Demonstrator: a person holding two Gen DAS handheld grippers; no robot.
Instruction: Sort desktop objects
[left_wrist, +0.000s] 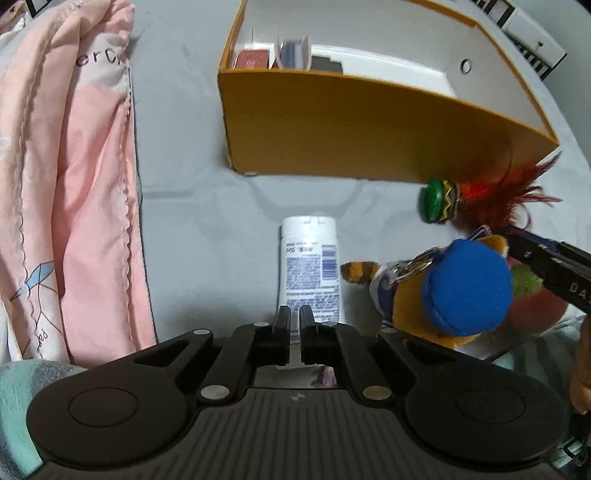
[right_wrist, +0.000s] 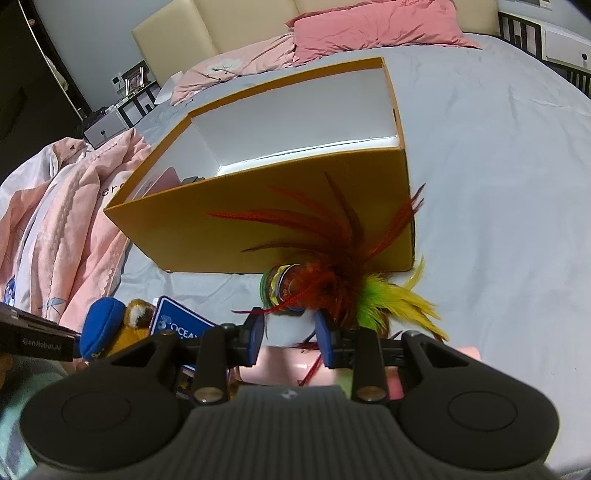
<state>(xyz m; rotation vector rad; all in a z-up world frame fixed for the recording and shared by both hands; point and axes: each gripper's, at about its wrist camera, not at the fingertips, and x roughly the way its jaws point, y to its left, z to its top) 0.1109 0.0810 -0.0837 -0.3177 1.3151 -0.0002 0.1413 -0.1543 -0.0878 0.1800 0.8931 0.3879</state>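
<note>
Left gripper (left_wrist: 294, 325) nearly closed over white bottle (left_wrist: 309, 266); right gripper (right_wrist: 290, 334) spread behind feathered shuttlecock (right_wrist: 314, 288).

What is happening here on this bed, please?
A person is sorting small things into an orange box on the grey bedsheet, with a gripper in each hand. The left gripper is nearly shut over a white bottle that lies flat; whether it grips the bottle is unclear. The right gripper is open, just in front of a feather shuttlecock. A plush toy waits beside them. The box already holds some items.
</note>
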